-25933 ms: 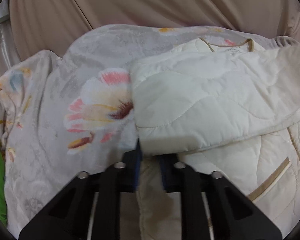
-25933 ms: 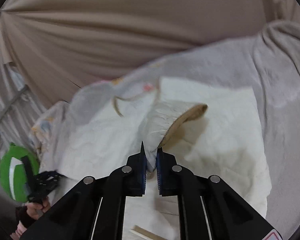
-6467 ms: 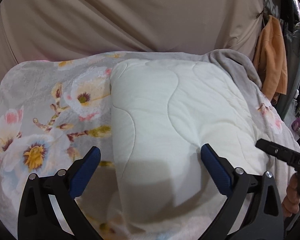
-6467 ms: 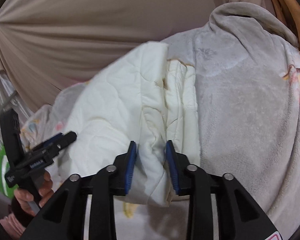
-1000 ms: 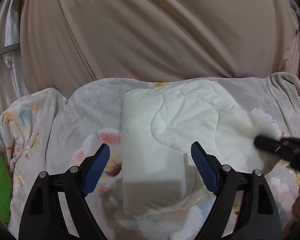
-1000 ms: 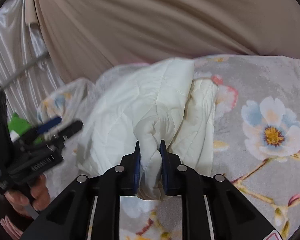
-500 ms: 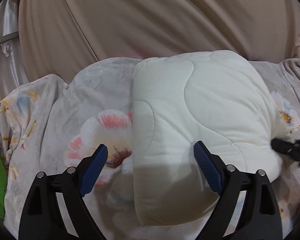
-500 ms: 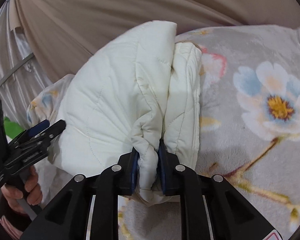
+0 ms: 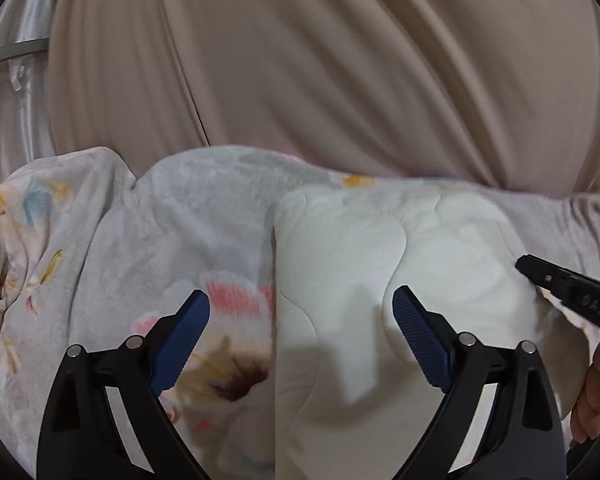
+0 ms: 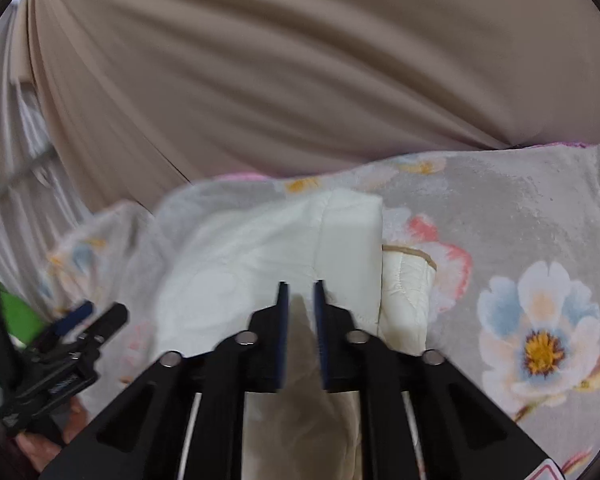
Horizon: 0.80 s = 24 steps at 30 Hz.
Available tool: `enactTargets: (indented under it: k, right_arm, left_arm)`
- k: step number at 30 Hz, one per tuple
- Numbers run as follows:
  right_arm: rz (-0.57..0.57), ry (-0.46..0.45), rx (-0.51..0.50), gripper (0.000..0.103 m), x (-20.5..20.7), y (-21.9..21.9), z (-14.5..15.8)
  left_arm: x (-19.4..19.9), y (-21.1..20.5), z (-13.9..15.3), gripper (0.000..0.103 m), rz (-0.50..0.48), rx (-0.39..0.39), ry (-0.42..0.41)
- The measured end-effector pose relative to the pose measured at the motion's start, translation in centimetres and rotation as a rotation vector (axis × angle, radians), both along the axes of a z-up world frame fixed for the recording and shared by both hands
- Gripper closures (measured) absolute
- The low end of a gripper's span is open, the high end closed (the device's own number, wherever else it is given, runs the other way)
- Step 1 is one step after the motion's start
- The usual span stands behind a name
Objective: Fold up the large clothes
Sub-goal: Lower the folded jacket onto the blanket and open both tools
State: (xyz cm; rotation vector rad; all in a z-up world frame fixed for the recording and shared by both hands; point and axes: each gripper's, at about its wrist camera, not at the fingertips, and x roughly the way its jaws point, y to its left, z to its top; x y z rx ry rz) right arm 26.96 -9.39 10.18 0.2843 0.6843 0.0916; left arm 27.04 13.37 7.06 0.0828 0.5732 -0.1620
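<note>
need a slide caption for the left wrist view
Open left hand-held gripper hovering over a folded cream quilted garment on a floral blanket, beige curtain behind.

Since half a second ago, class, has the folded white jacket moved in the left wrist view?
Yes. The jacket has dropped: its top edge now lies below the flowered blanket's far edge, no longer in front of the curtain.

jacket (image 9: 400, 264) on blanket (image 9: 172, 232) | curtain (image 9: 300, 60) behind | R gripper (image 10: 299, 292) at jacket edge
</note>
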Motion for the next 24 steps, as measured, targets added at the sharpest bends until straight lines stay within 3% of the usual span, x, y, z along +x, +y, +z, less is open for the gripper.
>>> enactTargets:
  k: [2, 5, 8, 13, 16, 19, 21, 24]
  right_arm:
    - [-0.022, 0.04, -0.061, 0.1, 1.1, 0.4, -2.6]
    - [-0.02, 0.028, -0.047, 0.102, 1.4, -0.6, -6.1]
    - [-0.011, 0.013, -0.03, 0.102, 1.6, -1.0, -7.4]
    - [-0.011, 0.046, -0.03, 0.098, 1.2, -0.8, -6.3]
    - [-0.004, 0.027, 0.021, 0.092, -2.4, -1.9, -2.9]
    - [0.054, 0.018, -0.029, 0.092, -7.2, -1.8, -0.5]
    - [0.087, 0.06, -0.089, 0.092, -9.0, -1.1, -1.1]
    - [0.073, 0.164, -0.168, 0.098, -8.7, -0.1, -5.0]
  left_arm:
    - [0.4, -0.7, -1.8, 0.011, -0.011, 0.008, 0.009]
    - [0.5, -1.1, -3.4, 0.01, -0.021, -0.02, -0.002]
    - [1.0, -1.6, -4.1, 0.009, -0.012, -0.015, 0.0]
    - [0.1, -0.1, -3.1, 0.011, -0.004, -0.035, 0.031]
    - [-3.9, 1.5, -0.8, 0.01, -0.048, -0.045, 0.0]
    - [-7.3, 1.8, -0.5, 0.01, -0.088, 0.009, -0.01]
    - [-7.8, 1.1, -2.0, 0.01, -0.088, 0.06, 0.029]
    - [-6.9, 0.2, -5.0, 0.009, -0.07, 0.081, 0.095]
